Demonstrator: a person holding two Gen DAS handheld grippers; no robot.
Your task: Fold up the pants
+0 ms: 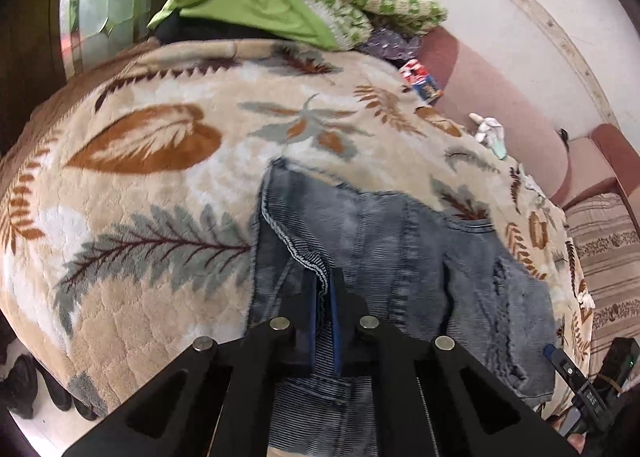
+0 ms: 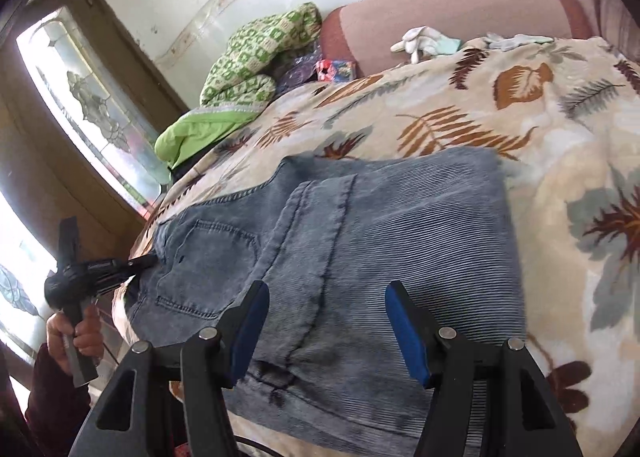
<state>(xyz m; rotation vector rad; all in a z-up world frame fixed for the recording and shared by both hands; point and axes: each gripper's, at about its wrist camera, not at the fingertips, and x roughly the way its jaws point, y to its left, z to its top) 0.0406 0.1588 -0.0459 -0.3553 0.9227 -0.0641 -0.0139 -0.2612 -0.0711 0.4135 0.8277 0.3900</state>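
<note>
We see the pants point(image 2: 360, 241), blue jeans folded into a block, lying on the leaf-patterned blanket point(image 1: 140, 161) that covers the bed. Our left hand-held gripper point(image 1: 325, 289) has its jaws pinched tight on a denim edge. Our right hand-held gripper point(image 2: 326, 329) hangs over the jeans with its jaws wide, holding nothing.

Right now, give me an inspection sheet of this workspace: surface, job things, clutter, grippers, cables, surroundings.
Surface: leaf-print blanket over a bed.
Job's things: blue jeans, partly folded, back pocket showing.
Clutter: green patterned quilt, white gloves, small colourful box.
Grippers: left gripper shut on the jeans' edge; right gripper open above the jeans.
Cables: nothing seen for certain.
Surroundings: stained-glass door, pink headboard, white wall.
</note>
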